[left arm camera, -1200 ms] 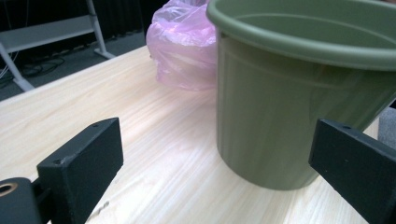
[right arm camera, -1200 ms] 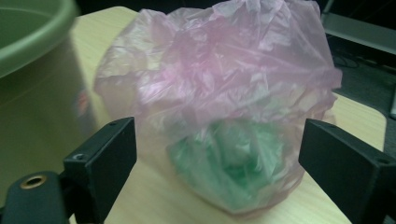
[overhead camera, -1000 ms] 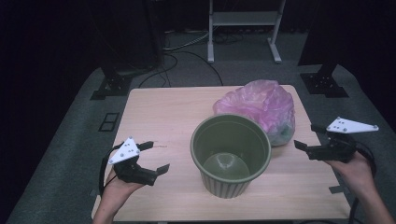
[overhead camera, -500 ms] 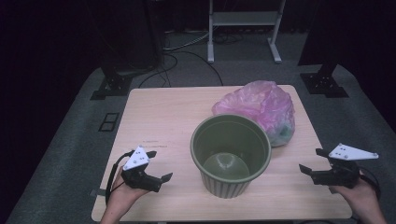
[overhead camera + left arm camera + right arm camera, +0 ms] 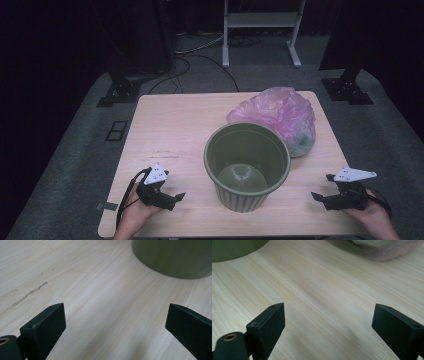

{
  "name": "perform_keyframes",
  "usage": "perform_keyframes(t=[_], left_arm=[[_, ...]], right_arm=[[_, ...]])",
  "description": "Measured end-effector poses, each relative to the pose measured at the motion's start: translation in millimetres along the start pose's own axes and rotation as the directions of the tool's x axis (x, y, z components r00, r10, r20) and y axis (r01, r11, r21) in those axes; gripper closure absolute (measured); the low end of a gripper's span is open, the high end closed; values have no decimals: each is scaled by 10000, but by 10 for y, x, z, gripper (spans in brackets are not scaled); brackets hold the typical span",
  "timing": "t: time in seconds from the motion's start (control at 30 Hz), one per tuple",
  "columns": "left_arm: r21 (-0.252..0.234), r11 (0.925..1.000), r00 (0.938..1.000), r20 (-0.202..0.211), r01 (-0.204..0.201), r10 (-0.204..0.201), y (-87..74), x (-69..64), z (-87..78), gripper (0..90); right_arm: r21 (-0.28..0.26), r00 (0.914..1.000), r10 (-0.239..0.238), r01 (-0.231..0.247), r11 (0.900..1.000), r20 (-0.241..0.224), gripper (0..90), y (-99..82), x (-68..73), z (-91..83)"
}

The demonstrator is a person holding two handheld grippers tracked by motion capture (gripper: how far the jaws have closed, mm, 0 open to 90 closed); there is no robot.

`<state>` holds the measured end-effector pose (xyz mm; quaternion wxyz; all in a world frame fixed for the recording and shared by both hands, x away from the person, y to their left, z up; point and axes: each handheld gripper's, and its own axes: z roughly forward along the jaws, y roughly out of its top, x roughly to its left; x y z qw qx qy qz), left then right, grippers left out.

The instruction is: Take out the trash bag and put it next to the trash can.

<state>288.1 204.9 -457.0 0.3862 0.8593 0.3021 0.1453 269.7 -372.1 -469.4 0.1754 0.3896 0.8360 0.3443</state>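
Both my grippers sit low over the table right now, one on each side of the bin, which stands upright near the front edge, a little right of centre. My left gripper is by the front left corner, jaws spread wide with nothing between them; in the left gripper view I see bare wood grain between the two black jaws, and the bin is cut off at the top right, just its lower wall showing. My right gripper is at the front right, well apart from the bin, jaws wide as well and holding nothing; its grey plate covers part of the body from above. In the right gripper view a sliver of the bin clips the top left corner, and the bag is cropped at the top right, only its crumpled bottom edge visible. From the high view the pink bag lies behind the bin, its near side hidden by the rim; something greenish shows through the plastic, and I cannot tell what it is.
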Motion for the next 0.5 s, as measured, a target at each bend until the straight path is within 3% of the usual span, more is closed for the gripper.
perform_keyframes(t=[0.23, 0.5], left_arm=[[575, 9983, 10000, 16, -63, 62, -74, 20, 82, 17], [584, 9982, 9999, 97, -95, 90, -64, 3, 99, 17]], right_arm=[[411, 9997, 116, -108, 9991, -191, 102, -66, -15, 72], [461, 9997, 133, -123, 9989, -200, 101, -86, -23, 77]])
